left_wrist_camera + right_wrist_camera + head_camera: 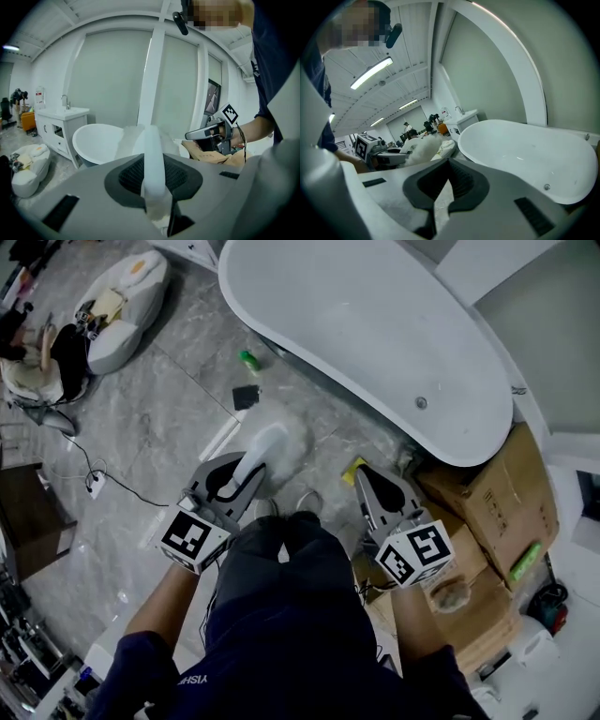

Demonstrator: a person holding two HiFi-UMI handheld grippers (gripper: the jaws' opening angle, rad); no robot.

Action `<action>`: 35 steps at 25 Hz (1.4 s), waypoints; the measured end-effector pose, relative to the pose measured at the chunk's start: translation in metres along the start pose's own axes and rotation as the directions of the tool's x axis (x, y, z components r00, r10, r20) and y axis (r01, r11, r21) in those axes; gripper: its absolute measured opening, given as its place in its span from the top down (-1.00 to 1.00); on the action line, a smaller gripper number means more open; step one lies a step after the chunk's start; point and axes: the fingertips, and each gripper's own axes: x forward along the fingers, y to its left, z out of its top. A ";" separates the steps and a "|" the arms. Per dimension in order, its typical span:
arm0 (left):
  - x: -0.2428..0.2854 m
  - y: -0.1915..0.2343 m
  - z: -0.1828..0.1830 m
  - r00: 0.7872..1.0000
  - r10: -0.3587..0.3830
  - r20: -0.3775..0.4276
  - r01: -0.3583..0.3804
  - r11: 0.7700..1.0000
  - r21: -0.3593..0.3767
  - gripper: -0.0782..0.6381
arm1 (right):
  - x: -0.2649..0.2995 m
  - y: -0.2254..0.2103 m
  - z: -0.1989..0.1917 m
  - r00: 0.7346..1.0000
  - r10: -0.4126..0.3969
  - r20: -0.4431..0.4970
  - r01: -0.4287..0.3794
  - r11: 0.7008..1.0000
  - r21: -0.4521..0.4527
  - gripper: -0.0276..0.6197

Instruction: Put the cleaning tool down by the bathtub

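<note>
White duster [277,441] in left hand-held gripper [238,471]

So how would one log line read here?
left gripper: shut on white-handled fluffy duster | right gripper: shut, empty | white oval bathtub: ahead | duster: not yet down

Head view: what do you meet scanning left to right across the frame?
white floor cushion → left claw, shut on the cleaning tool → right claw → cardboard boxes
</note>
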 end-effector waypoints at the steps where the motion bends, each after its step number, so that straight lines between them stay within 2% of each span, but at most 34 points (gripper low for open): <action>1: 0.008 0.006 -0.006 1.000 -0.001 -0.007 0.001 1.000 -0.001 0.49 | 0.007 -0.007 -0.005 1.000 -0.006 -0.011 0.006 1.000 0.004 0.90; 14: 0.121 0.090 -0.122 0.993 -0.051 -0.110 0.047 0.998 -0.039 0.49 | 0.129 -0.087 -0.086 0.993 -0.042 -0.106 0.044 0.999 0.016 0.90; 21: 0.184 0.131 -0.210 0.986 -0.073 -0.152 0.070 0.997 -0.028 0.49 | 0.194 -0.130 -0.148 0.988 -0.066 -0.137 0.064 0.998 -0.015 0.90; 35: 0.322 0.185 -0.390 0.970 -0.090 -0.228 0.100 0.994 0.033 0.49 | 0.305 -0.216 -0.290 0.983 -0.037 -0.182 0.023 0.996 -0.081 0.90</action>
